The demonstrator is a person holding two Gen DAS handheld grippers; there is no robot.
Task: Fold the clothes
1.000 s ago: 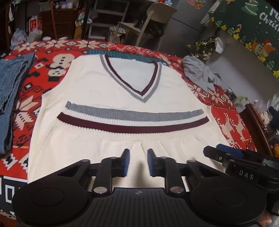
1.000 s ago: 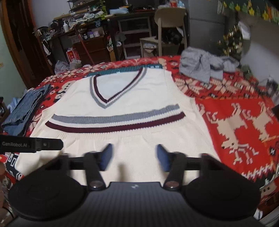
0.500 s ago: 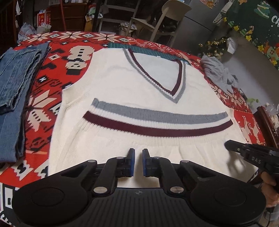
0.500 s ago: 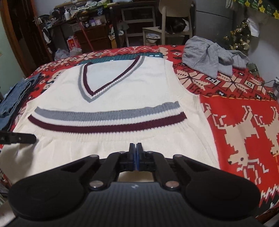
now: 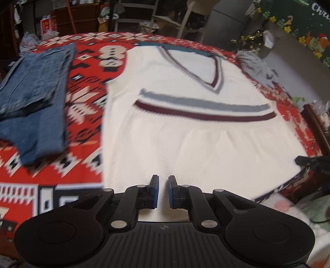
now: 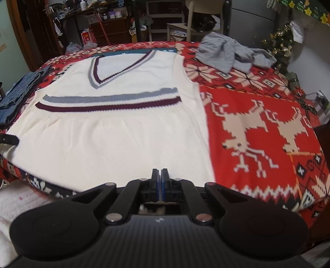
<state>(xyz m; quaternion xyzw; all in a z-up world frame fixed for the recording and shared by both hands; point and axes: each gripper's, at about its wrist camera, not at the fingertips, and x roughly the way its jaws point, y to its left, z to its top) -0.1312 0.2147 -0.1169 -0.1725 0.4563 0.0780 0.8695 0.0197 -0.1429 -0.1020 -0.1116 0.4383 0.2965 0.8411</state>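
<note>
Nearest in each wrist view sits the gripper itself. The left gripper point(image 5: 163, 190) hovers low over the near hem, its blue-padded fingers a narrow gap apart with nothing visibly between them. The right gripper point(image 6: 160, 183) has its pads pressed flat together; whether a fold of hem is pinched there cannot be told. Beneath both lies the cream knitted sleeveless V-neck vest with grey and maroon chest stripes point(image 5: 185, 127), spread flat and face up on the red patterned reindeer-and-snowflake cloth point(image 6: 257, 127) covering the table, hem toward the grippers, neckline away. That flat lie fits a garment laid out for folding; no fold shows in it. To the left rests a stack of blue denim jeans point(image 5: 35, 99), apparently folded; far right, a crumpled grey garment point(image 6: 229, 52). Beyond stand a pale chair point(image 6: 204, 12) and cluttered dark shelving. Risks, as judgement: the hem lies at the table's near edge, so a one-sided pull could drag the knit off or skew it; loose knit stretches and may bunch if the two grips are uneven; a shallow pinch may catch only the top layer. Legible writing: a partial "Chr" on the green festive hanging point(image 5: 299, 26); the view is motion-blurred, and nothing else reads.
</note>
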